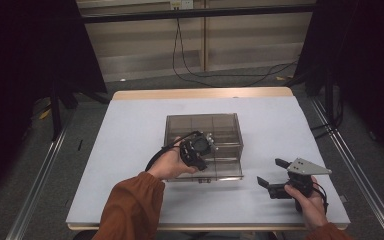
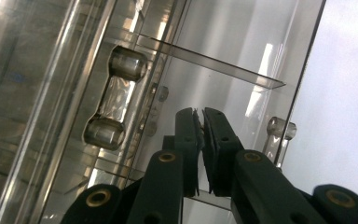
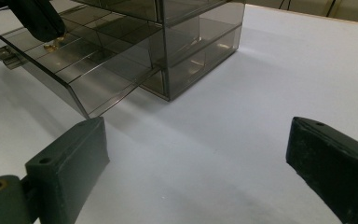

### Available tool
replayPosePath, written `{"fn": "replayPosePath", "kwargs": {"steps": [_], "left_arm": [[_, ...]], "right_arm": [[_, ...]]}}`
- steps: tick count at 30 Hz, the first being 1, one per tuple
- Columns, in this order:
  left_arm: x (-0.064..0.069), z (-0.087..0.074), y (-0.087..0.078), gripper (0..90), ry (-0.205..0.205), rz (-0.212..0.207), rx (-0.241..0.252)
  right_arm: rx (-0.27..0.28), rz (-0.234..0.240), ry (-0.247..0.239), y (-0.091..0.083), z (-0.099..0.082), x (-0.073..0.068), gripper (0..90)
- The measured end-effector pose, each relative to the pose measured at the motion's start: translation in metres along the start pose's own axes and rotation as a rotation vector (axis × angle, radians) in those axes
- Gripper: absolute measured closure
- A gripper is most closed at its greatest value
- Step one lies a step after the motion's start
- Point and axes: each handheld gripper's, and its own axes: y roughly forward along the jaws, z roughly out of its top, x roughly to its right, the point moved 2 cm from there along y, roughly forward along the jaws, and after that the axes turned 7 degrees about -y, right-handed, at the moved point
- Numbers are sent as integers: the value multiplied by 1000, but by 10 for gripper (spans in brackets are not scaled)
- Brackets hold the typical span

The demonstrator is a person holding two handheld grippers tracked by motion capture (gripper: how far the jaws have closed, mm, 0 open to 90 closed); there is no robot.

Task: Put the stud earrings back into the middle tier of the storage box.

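High view: smoky clear drawer box [image 1: 220, 125] sits mid-desk [image 1: 130, 150], long axis running left-right, its front facing the person; one drawer [image 1: 225, 167] is pulled out toward the near edge. Left hand-held gripper [image 1: 200, 147] is down over that drawer, w/ its jaws hidden from here. Right hand-held gripper [image 1: 272, 175] lies low on the desk at right, well apart from the box, jaws wide apart, nothing btwn them

Left gripper view: jaws together, pinched on a thin clear edge of the drawer [image 2: 214, 60]; a clear pull handle [image 2: 116, 100] lies just to the left

Right gripper view: jaws spread wide over bare desk [image 3: 242, 116], holding nothing; drawer [image 3: 88, 70] juts out of the box [image 3: 200, 32], tilted down toward the desk
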Motion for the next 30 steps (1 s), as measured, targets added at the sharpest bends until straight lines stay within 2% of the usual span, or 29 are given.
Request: {"fn": "replayPosePath", "kwargs": {"steps": [5,13,17,22,24,26,29,30], "left_arm": [[0,0,0,829,7,-6,7],[-1,-4,-7,792,-14,-7,48],[-1,-6,-11,780,-27,-15,83],[-4,-16,-18,731,-49,-47,139],[-4,-18,-20,726,-57,-45,151],[-6,-25,-24,716,-67,-48,192],[-6,-30,-27,677,-65,-47,204],[-5,-36,-30,675,-86,-43,237]], "right_arm": [[1,2,0,0,0,0,49],[0,2,2,0,0,0,49],[3,1,1,0,0,0,49],[3,-1,3,0,0,0,49],[2,-1,3,0,0,0,49],[2,-2,5,0,0,0,49],[3,-2,3,0,0,0,49],[3,-1,3,0,0,0,49]]}}
